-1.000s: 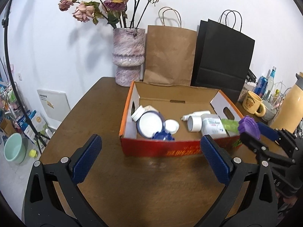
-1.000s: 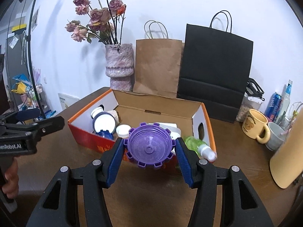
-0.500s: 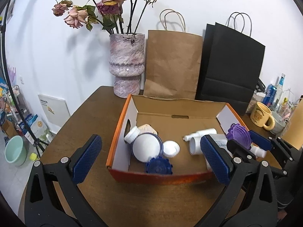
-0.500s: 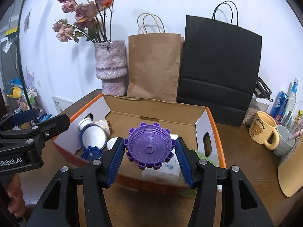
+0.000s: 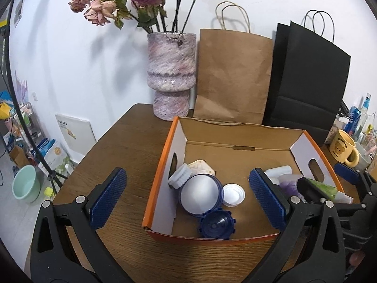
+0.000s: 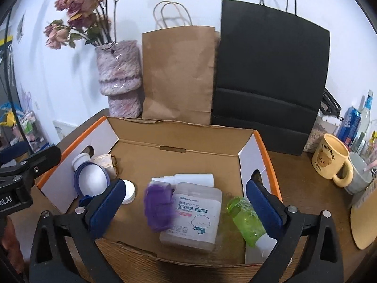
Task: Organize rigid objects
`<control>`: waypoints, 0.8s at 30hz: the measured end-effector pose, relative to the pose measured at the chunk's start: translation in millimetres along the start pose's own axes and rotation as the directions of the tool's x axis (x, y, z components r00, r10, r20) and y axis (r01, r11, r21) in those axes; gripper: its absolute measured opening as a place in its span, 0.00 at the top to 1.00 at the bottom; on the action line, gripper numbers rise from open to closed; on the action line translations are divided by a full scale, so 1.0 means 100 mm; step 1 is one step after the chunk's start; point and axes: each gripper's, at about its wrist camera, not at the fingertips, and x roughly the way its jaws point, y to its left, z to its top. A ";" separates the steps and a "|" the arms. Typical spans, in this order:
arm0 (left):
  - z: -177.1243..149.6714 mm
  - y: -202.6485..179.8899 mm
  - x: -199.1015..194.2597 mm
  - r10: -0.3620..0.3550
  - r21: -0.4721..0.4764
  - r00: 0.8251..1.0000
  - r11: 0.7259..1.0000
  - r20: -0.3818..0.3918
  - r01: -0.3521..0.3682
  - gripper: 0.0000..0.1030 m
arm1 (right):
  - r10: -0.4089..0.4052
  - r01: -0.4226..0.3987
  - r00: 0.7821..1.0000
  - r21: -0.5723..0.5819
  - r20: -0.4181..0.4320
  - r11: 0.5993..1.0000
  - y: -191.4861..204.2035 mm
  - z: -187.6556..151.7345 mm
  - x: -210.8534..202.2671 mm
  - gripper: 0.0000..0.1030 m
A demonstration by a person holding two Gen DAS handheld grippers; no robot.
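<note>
From my left wrist camera: my left gripper (image 5: 187, 199) hangs spread wide and holds nothing, its two blue pads straddling the near left part of the orange-edged cardboard box (image 5: 157, 186). A second ago this view sat lower and farther back; now I look down into the box. Along its left wall lie a white ribbed cap (image 5: 178, 179), a large round blue-rimmed white lid (image 5: 200, 194), a small white cap (image 5: 233, 194) and a dark blue toothed cap (image 5: 217, 225). At the right, my other tool reaches in, and a blurred patch of the purple toothed plastic lid (image 5: 289, 185) shows beside it.

From my right wrist camera: my right gripper (image 6: 185, 200) was pinching that purple lid half a second ago; now its pads stand apart and empty. The purple lid (image 6: 159, 206) is a motion-blurred smear below them, dropping against the left edge of the translucent cotton-swab box (image 6: 193, 214). A white tube (image 6: 188, 179) lies behind it, a green bottle (image 6: 246, 219) to its right.

I judge this piece delivered; next I would draw back and look for whatever is left outside.
</note>
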 end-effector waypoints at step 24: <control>-0.15 0.07 -0.73 -0.038 0.021 0.995 0.999 0.087 0.036 0.00 | -0.006 0.006 0.994 -0.002 0.108 1.000 -0.03 -0.19 -0.97 0.00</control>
